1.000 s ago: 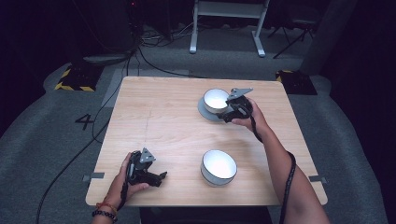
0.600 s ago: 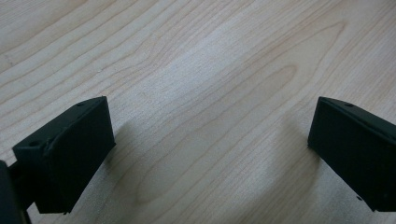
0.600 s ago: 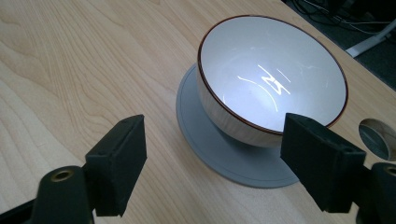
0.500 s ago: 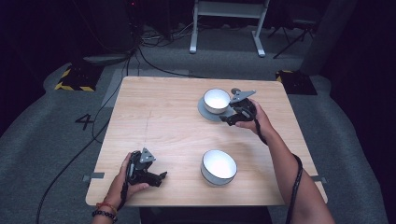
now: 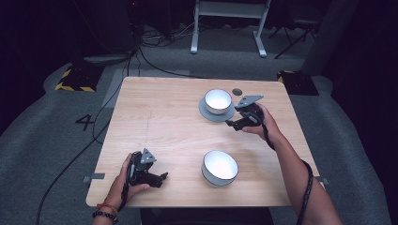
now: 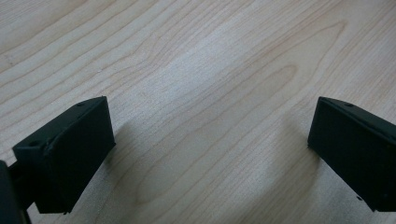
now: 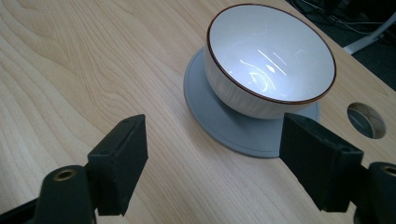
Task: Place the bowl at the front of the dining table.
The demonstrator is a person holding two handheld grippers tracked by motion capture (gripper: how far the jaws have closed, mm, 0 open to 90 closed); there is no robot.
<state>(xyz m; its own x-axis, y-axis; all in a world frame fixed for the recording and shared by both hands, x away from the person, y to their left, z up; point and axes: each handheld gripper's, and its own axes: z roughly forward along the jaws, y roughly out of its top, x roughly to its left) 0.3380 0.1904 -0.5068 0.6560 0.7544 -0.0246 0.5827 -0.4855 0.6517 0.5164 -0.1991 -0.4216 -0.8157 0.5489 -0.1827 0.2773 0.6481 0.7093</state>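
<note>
- High view: we hold the right gripper just beside the grey saucer at the far right of the wooden table, where a white bowl sits on that saucer, while a second white bowl stands alone near the front edge.
- Right gripper view: our jaws stand wide apart with nothing between them, low over the wood, and the bowl with its thin dark rim rises beyond them on the saucer; one jaw nearly overlaps the saucer's near edge, though we cannot tell whether it touches.
- We judge the main risk to be a jaw catching the saucer's thin lip as we close in: a push there could slide saucer and bowl together toward the round hole in the tabletop or the far edge.
- A pinch on the curved, glossy wall of the bowl looks unsure to us; the jaws could slip upward off it, and the bowl might tip or rock on its small foot.
- Gripping one side of the rim could tilt the bowl on lifting and drag the saucer askew.
- Left gripper view: our left gripper is likewise spread wide and empty, facing bare wood; in the high view it rests at the front left, well apart from both bowls, so it can offer no steadying if the far bowl shifts.
</note>
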